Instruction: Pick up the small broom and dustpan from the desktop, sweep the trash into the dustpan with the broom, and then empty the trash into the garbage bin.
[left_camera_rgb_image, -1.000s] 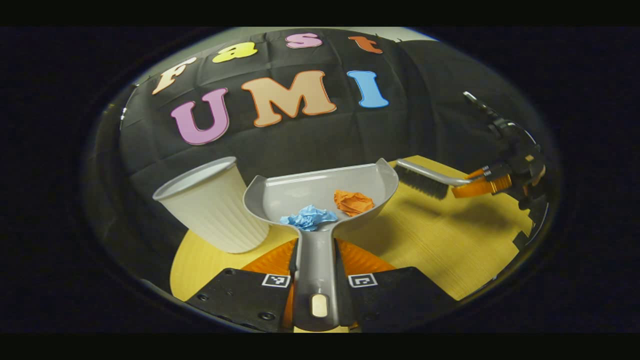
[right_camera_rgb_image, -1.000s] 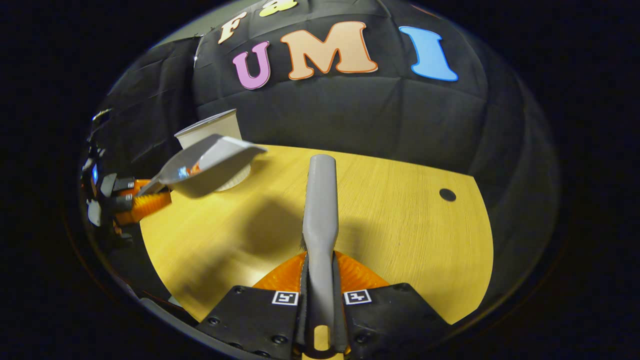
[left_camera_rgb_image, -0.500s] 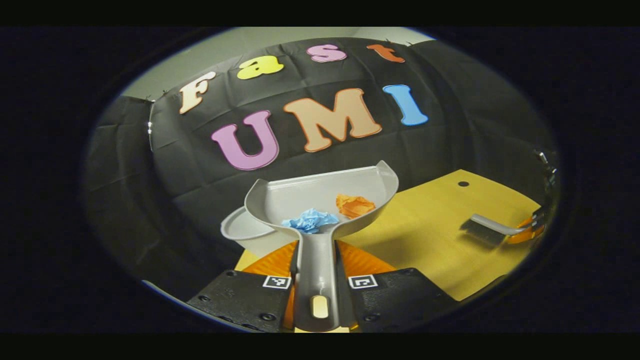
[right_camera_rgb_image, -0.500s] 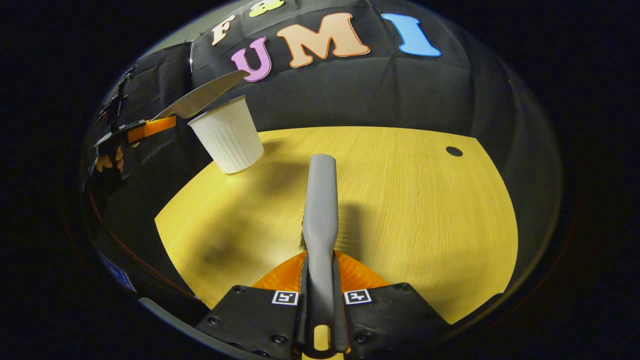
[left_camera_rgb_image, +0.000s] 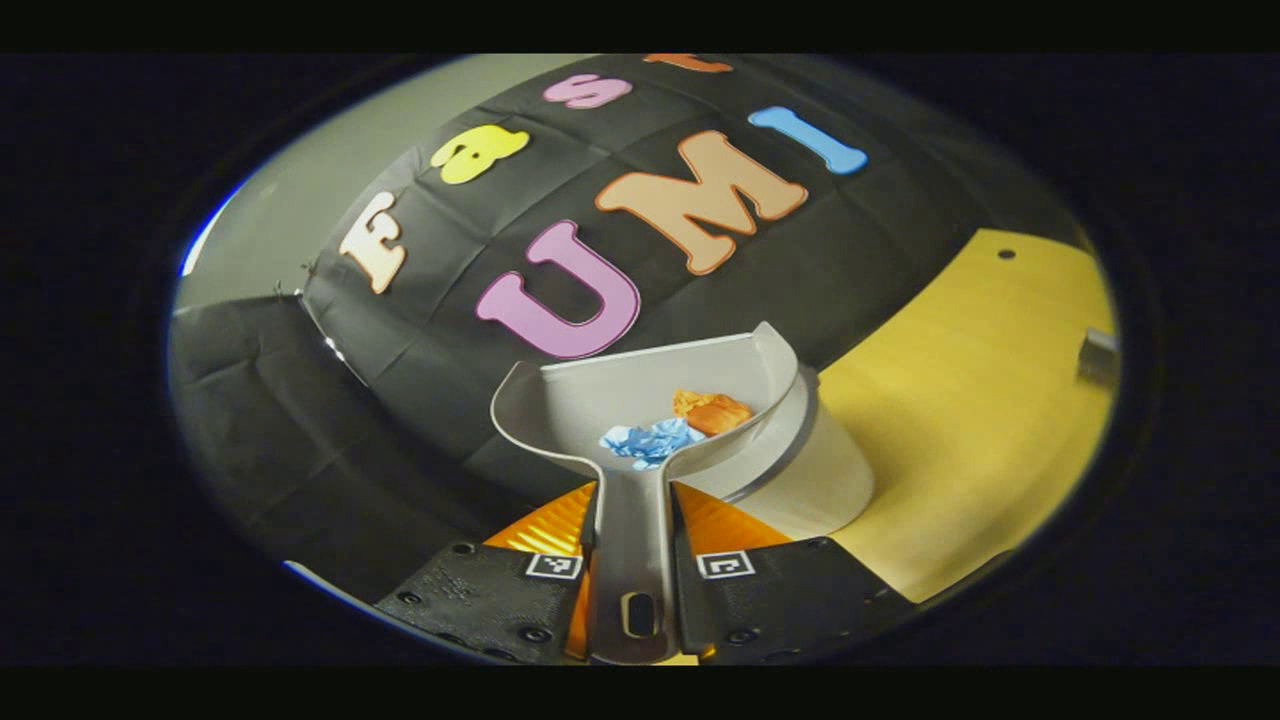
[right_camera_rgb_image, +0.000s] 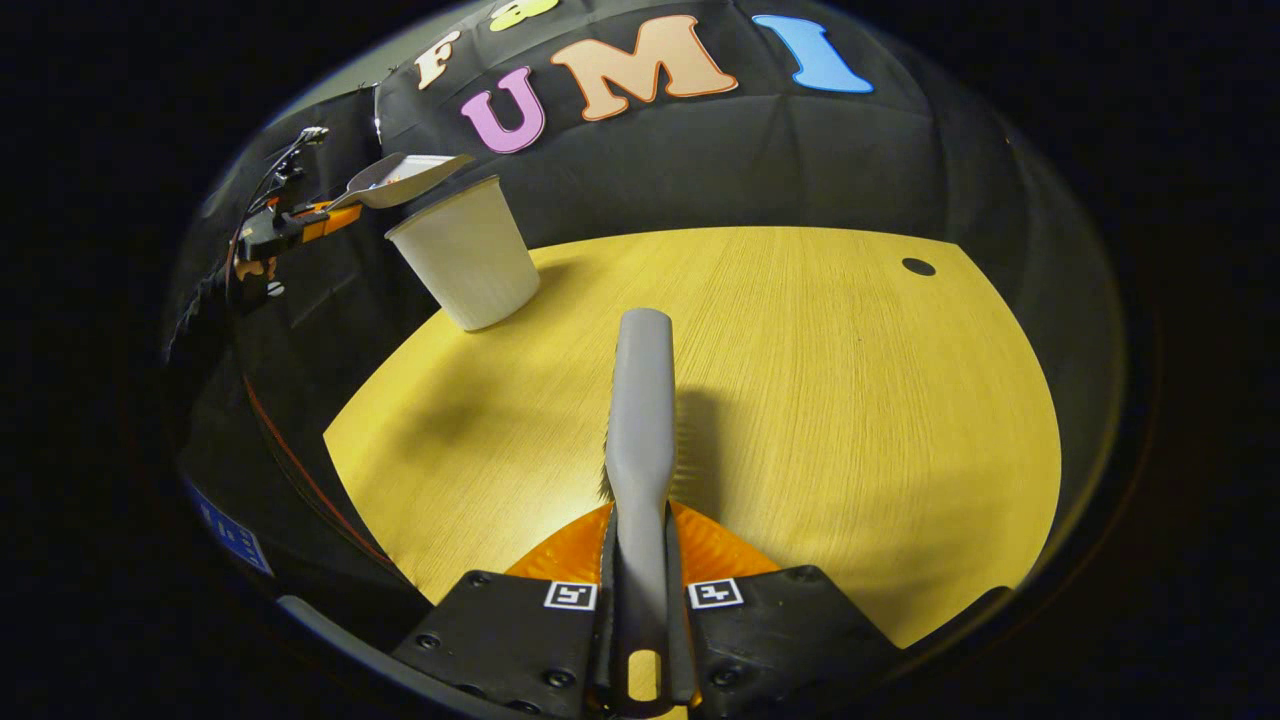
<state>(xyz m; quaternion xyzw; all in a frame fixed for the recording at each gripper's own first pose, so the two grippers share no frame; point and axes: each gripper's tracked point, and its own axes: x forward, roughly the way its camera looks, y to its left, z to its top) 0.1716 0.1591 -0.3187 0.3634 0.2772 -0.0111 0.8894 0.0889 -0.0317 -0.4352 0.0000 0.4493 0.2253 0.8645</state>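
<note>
In the left gripper view my left gripper (left_camera_rgb_image: 632, 535) is shut on the handle of the grey dustpan (left_camera_rgb_image: 610, 395). The pan is held up in the air, rolled to one side. A blue paper wad (left_camera_rgb_image: 648, 441) and an orange paper wad (left_camera_rgb_image: 712, 412) lie in it near the handle. The white ribbed garbage bin (left_camera_rgb_image: 825, 470) stands just behind and below the pan's right side. My right gripper (right_camera_rgb_image: 640, 545) is shut on the handle of the grey broom (right_camera_rgb_image: 641, 400), which points out over the table. In the right gripper view, far left, the dustpan (right_camera_rgb_image: 398, 178) hovers above the bin (right_camera_rgb_image: 468, 258).
The yellow wooden table (right_camera_rgb_image: 820, 370) has a small dark hole (right_camera_rgb_image: 917, 266) near its far right edge. Black cloth walls close in the back and left. The bin stands at the table's far left corner. A hand (right_camera_rgb_image: 245, 268) holds the left gripper.
The left gripper has lifted the dustpan and carried it over the bin, rolling it sideways; the two wads have slid closer together. The broom has hardly moved.
</note>
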